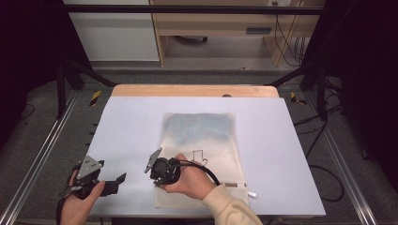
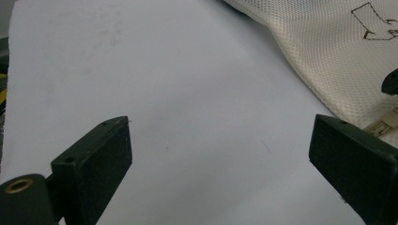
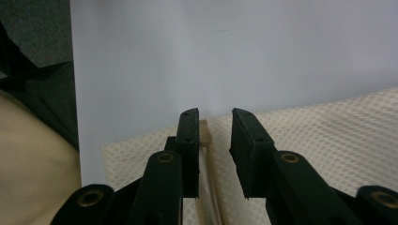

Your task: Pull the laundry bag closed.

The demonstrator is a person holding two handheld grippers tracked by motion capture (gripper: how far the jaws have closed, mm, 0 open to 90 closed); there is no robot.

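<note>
A cream mesh bag [image 1: 213, 140] lies flat on the white table [image 1: 136, 122], with something blue showing through its far half [image 1: 199, 127] and an arrow printed near the middle [image 1: 199, 155]. A zipper strip [image 1: 234, 185] runs along its near edge. My right gripper [image 1: 154, 180] is low over the bag's near left corner. In the right gripper view its jaws [image 3: 215, 117] stand a narrow gap apart, open, over the end of the zipper strip [image 3: 205, 136] and the mesh [image 3: 328, 136]. My left gripper [image 1: 117, 183] rests at the table's near left, wide open [image 2: 220, 154] over bare table, left of the bag [image 2: 328, 61].
The table's near edge and left edge [image 3: 75, 93] are close to both grippers. A cream sleeve [image 1: 230, 206] comes in from the bottom. Beyond the table are a wooden strip [image 1: 192, 90], metal frame rails, cables and furniture on the floor.
</note>
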